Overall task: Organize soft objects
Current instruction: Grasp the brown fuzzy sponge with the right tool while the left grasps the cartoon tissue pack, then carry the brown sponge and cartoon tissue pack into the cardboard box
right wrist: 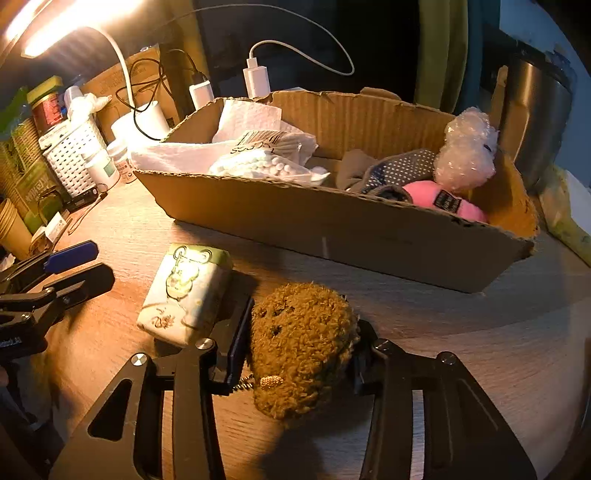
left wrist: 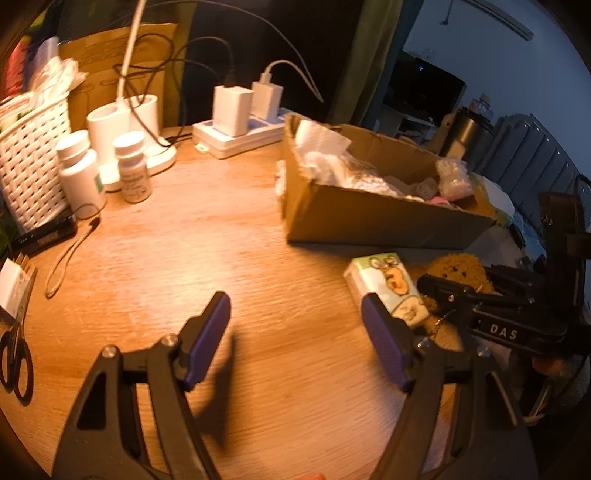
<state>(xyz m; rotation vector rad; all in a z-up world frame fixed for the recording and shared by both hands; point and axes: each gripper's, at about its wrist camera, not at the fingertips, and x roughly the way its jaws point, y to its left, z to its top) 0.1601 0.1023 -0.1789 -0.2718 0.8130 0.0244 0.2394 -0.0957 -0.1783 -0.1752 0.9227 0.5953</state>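
Warm orange light everywhere, coming from the desk lamp (right wrist: 48, 33) at top left of the right wrist view, blown out to pure glare there. The wooden surface (left wrist: 184, 258) glows, and the fingers (left wrist: 207, 336) throw hard dark shadows on it. Background room is dim and bluish. Heavy fisheye bending, black corners, left edge smeared soft.

We see a fuzzy brown plush toy (right wrist: 301, 350) lying on the table. Beside it lies a soft green-and-white tissue pack (right wrist: 186, 291), before the cardboard box (right wrist: 332, 229).
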